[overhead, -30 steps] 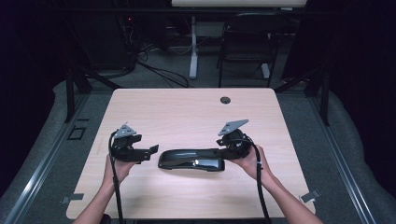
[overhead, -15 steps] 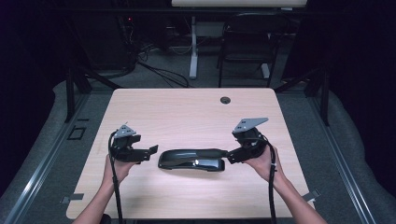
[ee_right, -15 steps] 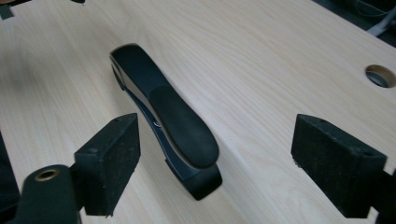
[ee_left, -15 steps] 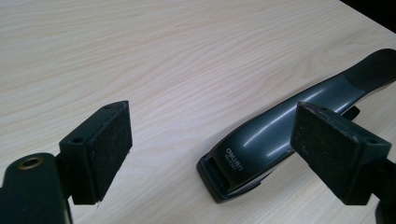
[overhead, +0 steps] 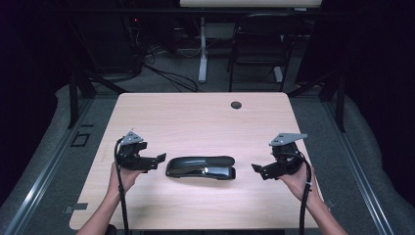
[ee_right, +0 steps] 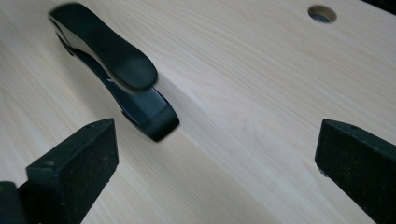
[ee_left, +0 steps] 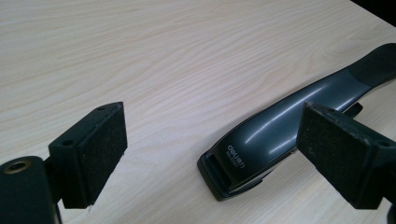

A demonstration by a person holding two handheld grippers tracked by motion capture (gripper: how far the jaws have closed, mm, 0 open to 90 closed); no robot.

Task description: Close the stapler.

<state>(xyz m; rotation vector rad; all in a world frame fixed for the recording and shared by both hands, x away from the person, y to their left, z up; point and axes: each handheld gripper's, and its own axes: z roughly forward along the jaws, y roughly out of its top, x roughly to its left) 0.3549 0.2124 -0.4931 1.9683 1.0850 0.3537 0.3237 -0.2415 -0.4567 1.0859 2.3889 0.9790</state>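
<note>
- A black stapler (overhead: 200,167) is seen lying flat on the pale wooden worktop (overhead: 195,117), in the lower middle of the high view, its long axis running left to right.
- The left tongs (overhead: 157,160) are held just left of the stapler, spread wide; in the left gripper view the stapler's front end (ee_left: 243,161) lies ahead between the pads, untouched.
- The right tongs (overhead: 258,170) are seen at the lower right, clear of the stapler; their jaws have just been opening and now stand spread, with nothing between them. In the right gripper view the stapler's rear end (ee_right: 140,107) lies at the upper left.
- The stapler is judged stiff and moderately heavy for its size, with a glossy top that may prove slippery.
- The hinged top arm could be pressed down if squeezed from above, so a grip across the sides of the body near the middle is judged safest.
- A cable hole (overhead: 236,105) is noted at the worktop's far edge.
</note>
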